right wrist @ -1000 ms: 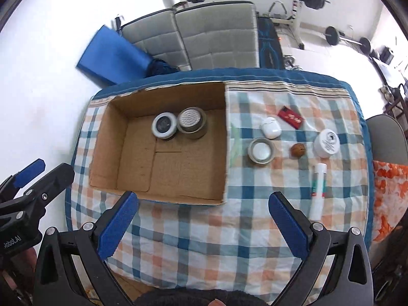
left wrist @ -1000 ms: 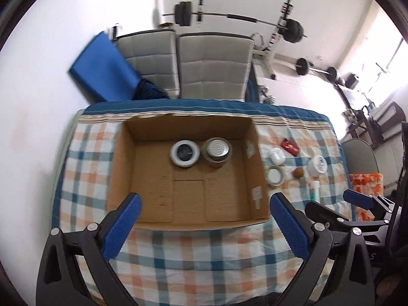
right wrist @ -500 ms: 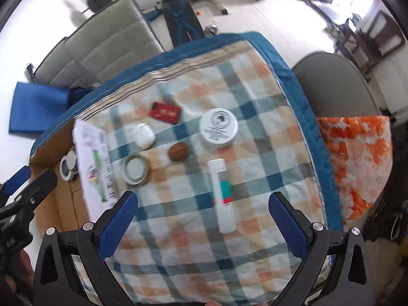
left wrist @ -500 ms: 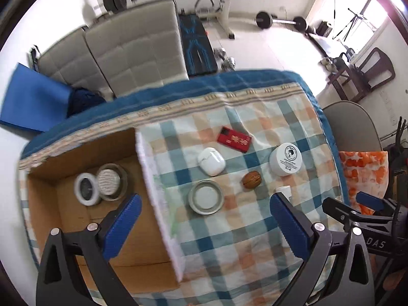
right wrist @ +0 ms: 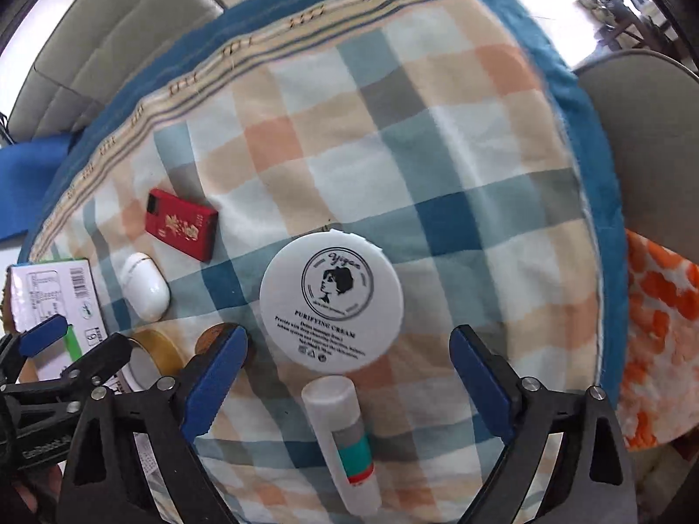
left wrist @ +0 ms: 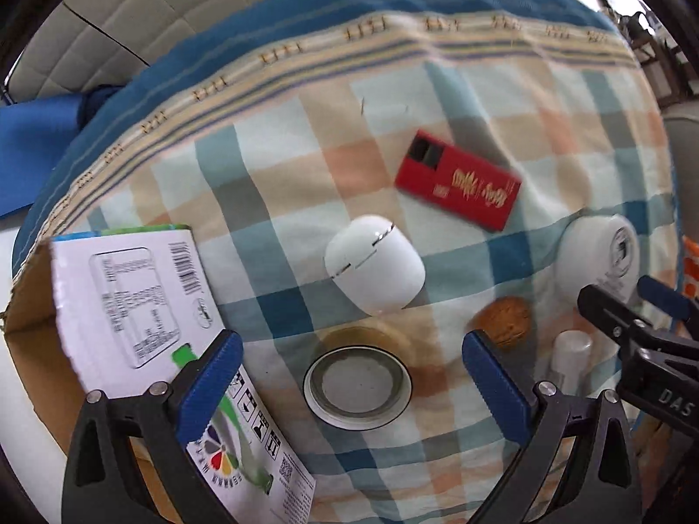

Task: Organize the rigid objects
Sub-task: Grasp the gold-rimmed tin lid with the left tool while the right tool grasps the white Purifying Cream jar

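Checked cloth (right wrist: 458, 183) covers the worktop w/ a bunch of small stuff on it. Left tool (left wrist: 351, 373) points down w/ its blue pads wide apart and nothing gripped, round tin (left wrist: 357, 386) sits on the cloth right btwn them. White earbud case (left wrist: 375, 264) is just beyond the tin, red box (left wrist: 458, 179) further back, walnut (left wrist: 504, 321) just beside the left tool's right-hand pad. Cardboard box (left wrist: 26, 349) w/ a printed flap is at the left edge. Right tool (right wrist: 347, 382) also points down, jaws closing but the pads touch nothing; white tube (right wrist: 345, 441) lies on the cloth btwn them and the white cream jar (right wrist: 331, 301) is just past the tube's cap. Orange patterned fabric (right wrist: 655, 305) shows off the right edge.
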The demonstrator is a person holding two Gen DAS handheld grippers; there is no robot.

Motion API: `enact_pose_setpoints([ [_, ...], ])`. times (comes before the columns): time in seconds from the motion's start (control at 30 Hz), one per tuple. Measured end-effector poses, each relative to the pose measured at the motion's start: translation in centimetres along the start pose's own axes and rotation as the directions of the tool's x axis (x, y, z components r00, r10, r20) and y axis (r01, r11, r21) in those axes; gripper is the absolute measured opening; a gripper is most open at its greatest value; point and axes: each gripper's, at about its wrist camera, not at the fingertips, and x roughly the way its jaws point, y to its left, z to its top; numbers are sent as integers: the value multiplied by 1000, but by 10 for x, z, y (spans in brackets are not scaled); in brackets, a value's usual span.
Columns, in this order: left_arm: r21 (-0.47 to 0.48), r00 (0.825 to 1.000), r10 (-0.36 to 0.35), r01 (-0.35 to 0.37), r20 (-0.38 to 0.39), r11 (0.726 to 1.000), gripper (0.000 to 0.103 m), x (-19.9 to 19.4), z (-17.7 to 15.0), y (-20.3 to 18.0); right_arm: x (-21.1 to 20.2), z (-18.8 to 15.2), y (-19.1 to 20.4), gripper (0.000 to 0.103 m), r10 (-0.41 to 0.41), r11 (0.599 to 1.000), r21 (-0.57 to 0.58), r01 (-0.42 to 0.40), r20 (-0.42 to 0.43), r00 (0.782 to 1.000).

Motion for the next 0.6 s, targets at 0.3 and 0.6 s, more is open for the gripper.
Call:
enact_pose_setpoints([
  [0.3,89,992,17,-6,-122,996,88,35,-16,-19,17,4,4,96,-5,998,-70,3,-25,1000],
  [0.6,3,996,-79,80,-40,997,62,28,-17,-17,30,5,3,93,-6,997,-74,5,-15,1000],
])
